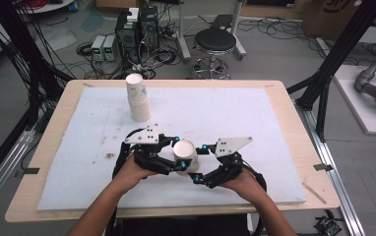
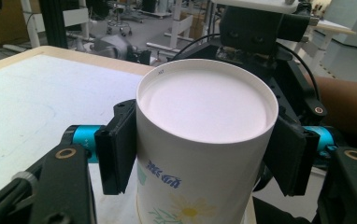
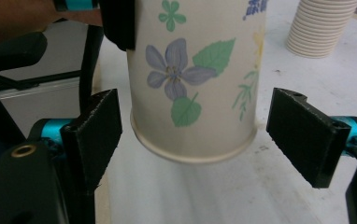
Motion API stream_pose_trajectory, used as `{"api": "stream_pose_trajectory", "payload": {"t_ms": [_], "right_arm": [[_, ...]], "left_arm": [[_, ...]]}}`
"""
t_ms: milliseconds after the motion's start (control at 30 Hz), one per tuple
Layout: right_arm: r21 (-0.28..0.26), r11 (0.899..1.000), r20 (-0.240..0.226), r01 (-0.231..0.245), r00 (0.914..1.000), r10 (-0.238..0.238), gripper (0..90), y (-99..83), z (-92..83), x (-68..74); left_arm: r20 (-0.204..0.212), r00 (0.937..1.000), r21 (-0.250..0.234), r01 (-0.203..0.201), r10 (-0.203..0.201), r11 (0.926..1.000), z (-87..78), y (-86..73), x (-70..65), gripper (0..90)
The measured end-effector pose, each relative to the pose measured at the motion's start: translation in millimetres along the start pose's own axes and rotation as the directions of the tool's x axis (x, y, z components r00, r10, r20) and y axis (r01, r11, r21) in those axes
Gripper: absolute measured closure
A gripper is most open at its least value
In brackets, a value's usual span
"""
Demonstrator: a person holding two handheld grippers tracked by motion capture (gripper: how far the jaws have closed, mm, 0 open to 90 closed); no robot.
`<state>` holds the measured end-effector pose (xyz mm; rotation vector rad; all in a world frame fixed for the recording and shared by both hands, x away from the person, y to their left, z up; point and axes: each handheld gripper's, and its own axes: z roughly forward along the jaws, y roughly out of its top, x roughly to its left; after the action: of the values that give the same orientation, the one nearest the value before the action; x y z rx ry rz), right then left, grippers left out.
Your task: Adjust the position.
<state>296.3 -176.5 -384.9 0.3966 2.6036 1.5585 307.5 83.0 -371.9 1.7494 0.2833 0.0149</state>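
Observation:
A paper cup (image 1: 185, 155) printed with flowers is held upside down, its recessed base (image 2: 204, 107) facing up. My left gripper (image 2: 204, 154) is shut on the cup, one pad pressed against each side of the wall. In the right gripper view the cup (image 3: 195, 70) hangs a little above the white mat with its rim downward. My right gripper (image 3: 200, 135) is open, a jaw on either side of the rim with a gap to each. In the high view the left gripper (image 1: 179, 153) and right gripper (image 1: 199, 163) meet at the cup near the table's front middle.
A stack of several upside-down paper cups (image 1: 138, 98) stands on the white mat (image 1: 255, 113) toward the back left, also seen as a ribbed stack (image 3: 321, 28). Behind the wooden table are a stool (image 1: 214, 42) and computer boxes (image 1: 137, 29).

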Motion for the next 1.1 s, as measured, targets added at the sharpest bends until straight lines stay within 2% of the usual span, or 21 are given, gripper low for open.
{"api": "stream_pose_trajectory", "payload": {"t_ms": [67,300,433,467,533,633,767,833,900,933,1000,1100], "right_arm": [[-0.006,1.0,-0.008,-0.002,1.0,0.002,18.6,0.6,1.2,-0.2],[-0.021,0.999,-0.036,-0.024,0.9991,0.023,18.6,0.6,5.0,-3.6],[-0.026,0.999,-0.051,-0.033,0.9982,0.032,18.8,0.0,9.5,-5.1],[-0.024,0.999,-0.074,-0.037,0.9967,0.035,19.0,-0.3,11.2,-4.7],[-0.032,0.999,-0.059,-0.031,0.9978,0.029,19.4,-0.5,13.1,-5.3],[-0.042,0.999,-0.079,-0.021,0.9967,0.017,25.6,-0.4,13.7,-4.7],[-0.052,0.999,-0.071,-0.012,0.9975,0.008,33.0,-0.2,13.7,-5.2],[-0.054,0.998,-0.072,-0.017,0.9973,0.014,34.4,0.0,13.4,-5.4],[-0.048,0.999,-0.068,-0.02,0.9975,0.017,37.8,0.0,11.9,-7.0],[-0.042,0.999,-0.07,-0.018,0.9974,0.015,38.1,-0.1,10.9,-7.4],[-0.038,0.999,-0.062,-0.008,0.998,0.005,38.1,0.1,9.1,-8.9],[-0.031,1.0,-0.066,-0.001,0.9978,-0.001,38.2,-0.1,6.9,-9.3]], "left_arm": [[0.001,1.0,0.001,0.001,-0.001,1.0,0.3,-0.3,0.1,33.3],[0.046,0.999,-0.018,0.001,0.0,0.9998,2.6,-0.4,1.6,33.6],[0.061,0.998,-0.022,-0.013,0.014,0.9997,4.5,-0.7,-0.1,33.9],[0.064,0.9978,-0.024,-0.017,0.018,0.9996,4.4,-0.6,-0.1,34.0],[0.068,0.9974,-0.029,-0.02,0.022,0.9994,4.3,-0.6,-0.1,34.2],[0.063,0.9976,-0.034,-0.026,0.028,0.9991,2.4,-0.6,0.1,34.6],[0.03,0.9983,-0.017,-0.048,0.049,0.9987,1.2,1.2,-1.7,34.7],[0.001,0.9966,-0.001,-0.082,0.082,0.9966,2.2,1.6,-3.5,32.8],[-0.033,0.9974,0.016,-0.064,0.065,0.9978,2.5,2.4,-4.0,19.2],[-0.046,0.9969,0.02,-0.063,0.064,0.9978,1.9,2.7,-3.9,15.6],[-0.064,0.9964,0.024,-0.054,0.055,0.9983,0.3,3.2,-3.0,15.8],[-0.064,0.9965,0.022,-0.053,0.055,0.9983,-2.2,4.5,-1.7,15.8]]}}
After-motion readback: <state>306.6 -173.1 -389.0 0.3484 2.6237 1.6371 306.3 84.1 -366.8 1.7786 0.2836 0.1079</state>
